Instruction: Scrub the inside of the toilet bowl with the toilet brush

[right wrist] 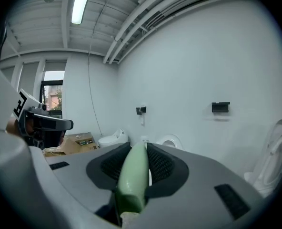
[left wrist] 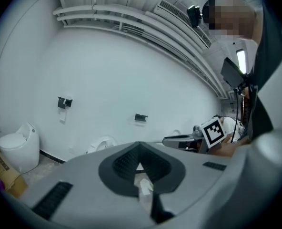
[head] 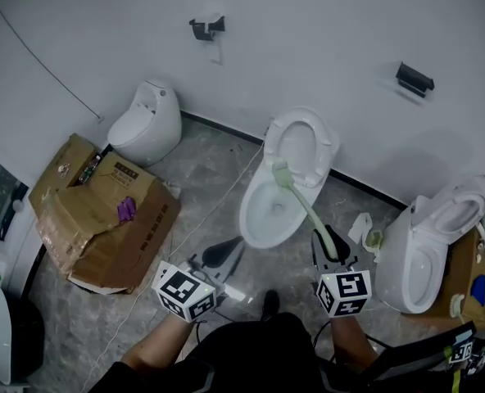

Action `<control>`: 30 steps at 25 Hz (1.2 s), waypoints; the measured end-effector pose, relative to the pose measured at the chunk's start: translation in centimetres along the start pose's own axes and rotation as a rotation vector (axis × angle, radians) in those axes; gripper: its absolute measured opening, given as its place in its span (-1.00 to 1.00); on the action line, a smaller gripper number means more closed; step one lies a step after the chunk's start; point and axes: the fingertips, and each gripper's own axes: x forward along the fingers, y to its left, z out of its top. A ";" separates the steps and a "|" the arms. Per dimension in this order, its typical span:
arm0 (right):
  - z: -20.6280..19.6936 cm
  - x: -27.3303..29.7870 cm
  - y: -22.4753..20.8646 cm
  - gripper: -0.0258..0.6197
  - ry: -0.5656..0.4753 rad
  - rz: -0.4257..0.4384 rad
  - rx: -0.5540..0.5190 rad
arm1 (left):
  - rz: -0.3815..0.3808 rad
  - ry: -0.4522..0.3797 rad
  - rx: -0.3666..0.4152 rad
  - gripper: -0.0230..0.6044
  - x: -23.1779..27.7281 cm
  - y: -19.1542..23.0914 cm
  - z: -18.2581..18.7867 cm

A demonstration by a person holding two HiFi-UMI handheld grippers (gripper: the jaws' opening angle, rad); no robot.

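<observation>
Clamping the pale green handle of the toilet brush [head: 305, 210], the right hand-held gripper [head: 329, 248] hangs just in front of the toilet bowl [head: 249, 223]. The brush head lies over the bowl's back edge, below the raised seat. The left hand-held gripper [head: 223, 256], clenched on nothing, hovers near the bowl's front.

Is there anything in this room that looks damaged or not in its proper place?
Yes. The cardboard box on the floor at the left is crushed and sagging, with a purple item lying on top. A white wad, perhaps paper, lies on the floor further right.
</observation>
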 end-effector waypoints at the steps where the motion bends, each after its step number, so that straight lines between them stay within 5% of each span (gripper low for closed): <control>1: 0.0 0.3 -0.7 -0.56 -0.001 -0.001 0.007 | 0.003 0.005 -0.002 -0.90 0.8 0.2 0.0; 12: -0.3 4.4 -5.4 -0.56 0.016 0.014 -0.005 | 0.018 0.009 -0.015 -0.90 7.2 2.4 0.7; 21: -1.7 8.7 -6.0 -0.56 0.054 -0.041 -0.017 | -0.062 0.053 0.069 -0.90 10.7 6.2 0.1; 30: -3.8 14.6 -5.1 -0.56 0.121 -0.115 -0.012 | -0.129 0.110 -0.035 -0.90 13.4 14.1 -2.7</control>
